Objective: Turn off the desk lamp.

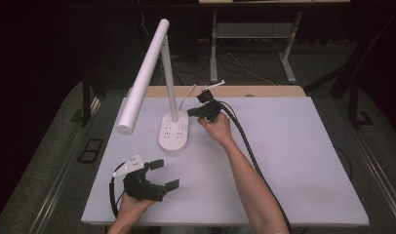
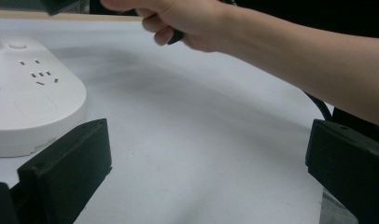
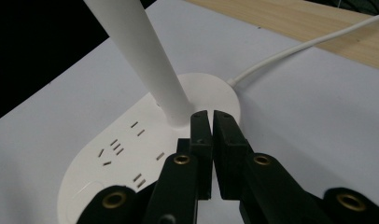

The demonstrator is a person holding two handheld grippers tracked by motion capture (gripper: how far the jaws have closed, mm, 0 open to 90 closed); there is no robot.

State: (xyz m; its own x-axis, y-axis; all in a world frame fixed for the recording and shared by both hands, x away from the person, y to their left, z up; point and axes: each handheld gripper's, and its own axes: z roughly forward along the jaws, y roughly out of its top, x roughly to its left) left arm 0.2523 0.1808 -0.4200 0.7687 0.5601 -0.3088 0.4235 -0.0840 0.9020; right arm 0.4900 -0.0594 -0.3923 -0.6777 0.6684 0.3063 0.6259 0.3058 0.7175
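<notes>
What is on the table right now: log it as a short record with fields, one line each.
surface: white table top
lamp: white desk lamp, upright stem, long tube head tilted down to the left
lamp base: oval white base with socket slots on top
cord: white cable runs from the base's rear
right gripper: jaws nearly shut, nothing between them, tips above the base beside the stem
left gripper: jaws open, empty, near the front left edge

I can read no text, label, brand or number anywhere here. The white lamp base (image 3: pixel 131 158) carries only socket slots and a plain round button, without lettering. The counter (image 1: pixel 293 161) is unmarked as well.
</notes>
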